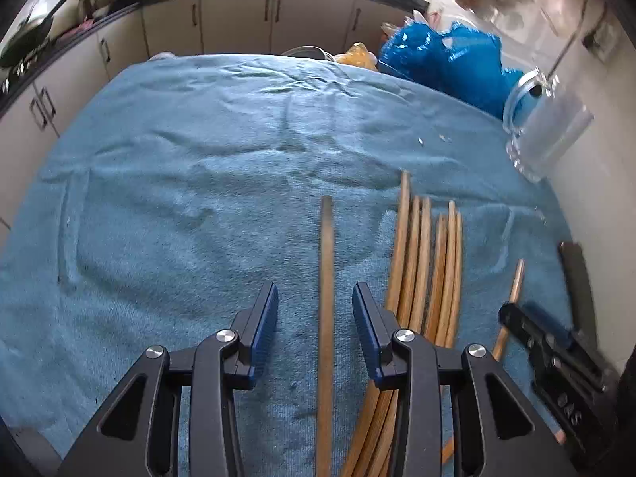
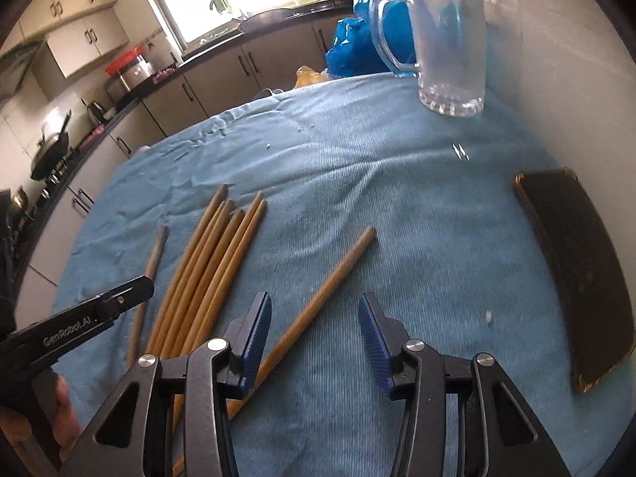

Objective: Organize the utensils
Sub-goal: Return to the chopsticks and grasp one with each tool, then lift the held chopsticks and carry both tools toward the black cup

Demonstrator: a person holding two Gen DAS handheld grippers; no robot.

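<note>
Several wooden chopsticks lie on a blue towel [image 1: 179, 198]. In the left wrist view a single chopstick [image 1: 326, 298] lies between the open fingers of my left gripper [image 1: 315, 306], with a bundle of chopsticks [image 1: 429, 274] just to its right. In the right wrist view my right gripper [image 2: 314, 330] is open and empty; a lone chopstick [image 2: 318, 306] runs diagonally under its left finger, the bundle [image 2: 206, 274] lies further left, and the single chopstick [image 2: 149, 278] beyond it. An empty glass mug [image 2: 449, 47] stands at the far right; it also shows in the left wrist view [image 1: 544, 131].
A dark flat case [image 2: 576, 270] lies on the towel by the white wall on the right. A blue plastic bag [image 1: 445, 63] sits behind the table. The right gripper [image 1: 556, 365] shows at the right of the left wrist view. Kitchen cabinets and a counter run behind.
</note>
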